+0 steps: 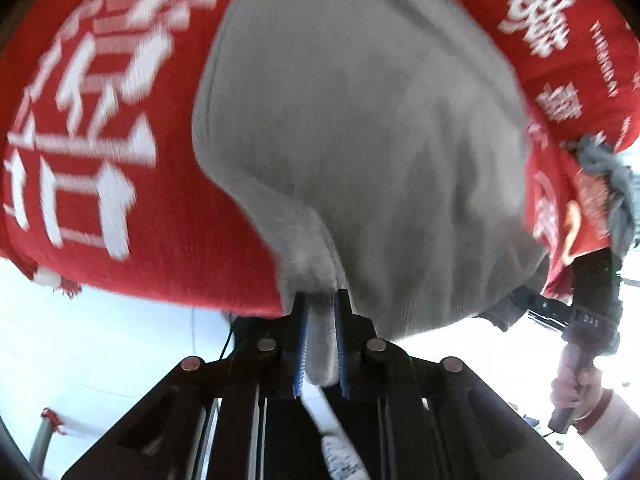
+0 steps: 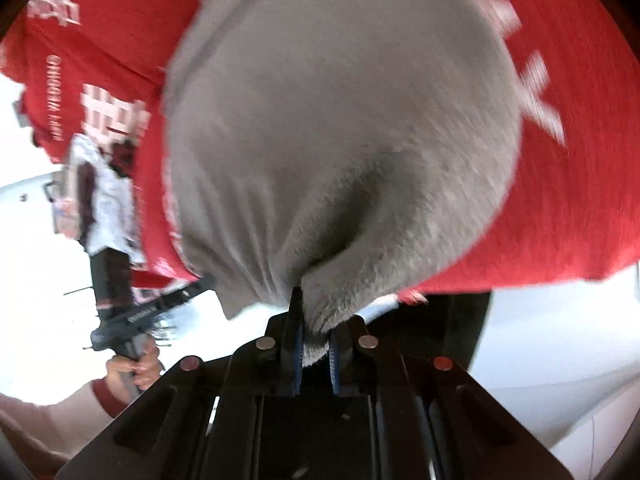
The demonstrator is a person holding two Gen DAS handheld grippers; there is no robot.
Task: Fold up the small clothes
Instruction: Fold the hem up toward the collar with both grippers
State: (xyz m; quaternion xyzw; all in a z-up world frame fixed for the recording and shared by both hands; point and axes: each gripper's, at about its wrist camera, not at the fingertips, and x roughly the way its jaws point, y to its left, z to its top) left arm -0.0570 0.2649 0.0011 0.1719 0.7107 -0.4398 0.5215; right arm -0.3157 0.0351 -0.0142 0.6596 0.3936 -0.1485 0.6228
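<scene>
My left gripper (image 1: 320, 320) pinching grey cloth (image 1: 352, 128); right gripper (image 2: 314, 332) same. Red scarf (image 1: 100, 120) behind; tassels at 8 o'clock, left view only.

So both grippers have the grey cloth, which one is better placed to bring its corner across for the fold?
Probably neither: the left gripper and right gripper each have jaws shut on an edge of the grey cloth, hanging in front of the red scarf. A slight lean to right; its pinch looks bunched deeper.
</scene>
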